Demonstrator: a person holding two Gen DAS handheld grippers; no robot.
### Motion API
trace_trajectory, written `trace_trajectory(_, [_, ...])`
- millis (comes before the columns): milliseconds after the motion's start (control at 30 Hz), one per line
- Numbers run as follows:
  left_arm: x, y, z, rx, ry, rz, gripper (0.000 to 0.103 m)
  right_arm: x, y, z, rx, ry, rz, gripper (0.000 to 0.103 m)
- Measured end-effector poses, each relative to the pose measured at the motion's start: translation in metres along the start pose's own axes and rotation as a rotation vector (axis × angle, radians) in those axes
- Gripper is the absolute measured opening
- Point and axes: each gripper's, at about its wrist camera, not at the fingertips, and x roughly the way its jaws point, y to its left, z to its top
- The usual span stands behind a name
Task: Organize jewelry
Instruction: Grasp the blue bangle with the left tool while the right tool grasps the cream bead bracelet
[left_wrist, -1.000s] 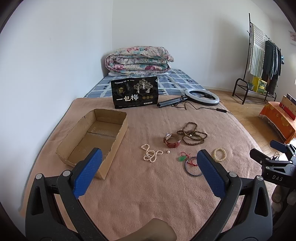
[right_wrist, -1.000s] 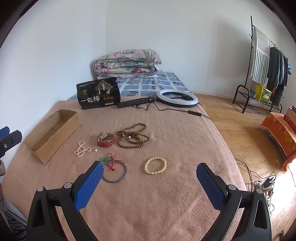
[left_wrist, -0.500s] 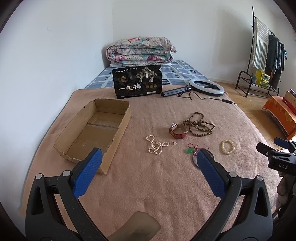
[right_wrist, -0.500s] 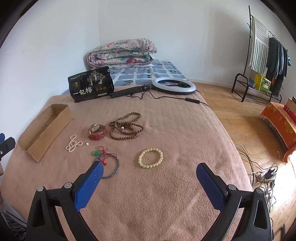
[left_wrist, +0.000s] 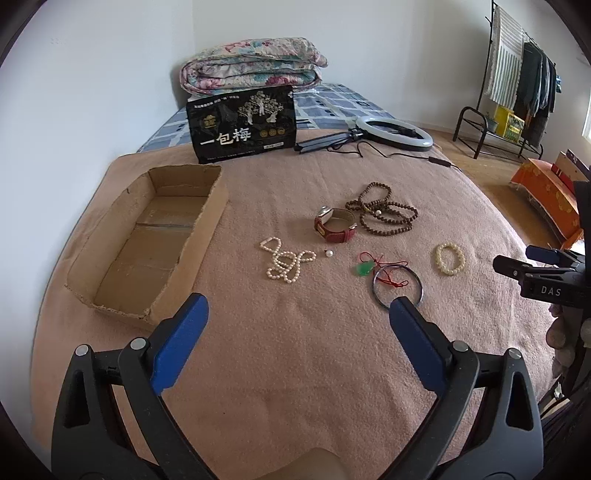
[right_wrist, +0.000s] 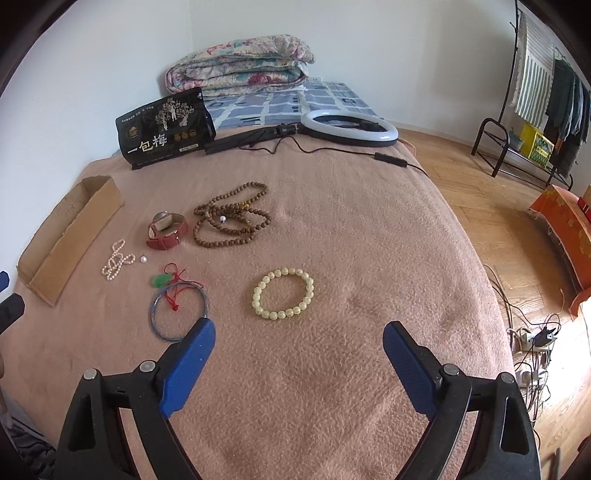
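Right hand-held gripper (right_wrist: 297, 338): jaws wide, closing slightly, nothing between them. It hangs over the pink blanket (right_wrist: 332, 387) on the bed, just short of the pale bead bracelet (right_wrist: 283, 298). Left hand-held gripper (left_wrist: 298, 315): open, empty.

Likely step: pick the bracelet. Straddle one side of the ring, pinch the beads, avoid blanket pile.

Cardboard box (left_wrist: 155, 236) sits empty at left, well apart. In the way: thin bangle (right_wrist: 178, 312) tangled with red cord (right_wrist: 177, 282); pearl strand (left_wrist: 284, 260); watch (left_wrist: 334, 224) touching wooden beads (left_wrist: 384, 214).

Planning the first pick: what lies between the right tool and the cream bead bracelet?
Nothing: in the right wrist view only bare pink blanket lies between the right tool, now closing and empty, and the cream bead bracelet.
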Motion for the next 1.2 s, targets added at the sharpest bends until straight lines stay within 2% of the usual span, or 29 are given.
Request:
trace_trajectory(200, [0.019, -0.026, 0.0, 0.071, 0.047, -0.085, 0.1, 0.018, -0.01, 0.011, 0.035, 0.048, 0.031, 0.094])
trace_trajectory(367, [0.042, -0.041, -0.006, 0.033, 0.122, -0.164, 0.1, 0.041, -0.008, 0.018, -0.049, 0.091, 0.015, 0.093])
trace_trajectory(500, [0.061, -0.054, -0.006, 0.013, 0.167, -0.2, 0.1, 0.057, -0.01, 0.022, -0.058, 0.133, 0.055, 0.093])
trace_trajectory(600, [0.075, -0.066, -0.009, 0.038, 0.19, -0.197, 0.1, 0.068, -0.007, 0.026, -0.069, 0.16, 0.076, 0.093])
trace_trajectory(733, [0.09, -0.074, -0.01, 0.042, 0.198, -0.178, 0.1, 0.078, -0.009, 0.032, -0.038, 0.186, 0.08, 0.08])
trace_trajectory(1000, [0.119, -0.086, -0.008, 0.028, 0.221, -0.138, 0.1, 0.095, -0.021, 0.039, 0.016, 0.24, 0.037, 0.079])
trace_trajectory(1200, [0.136, -0.09, -0.006, 0.005, 0.23, -0.099, 0.1, 0.096, -0.015, 0.048, 0.005, 0.231, 0.038, 0.078])
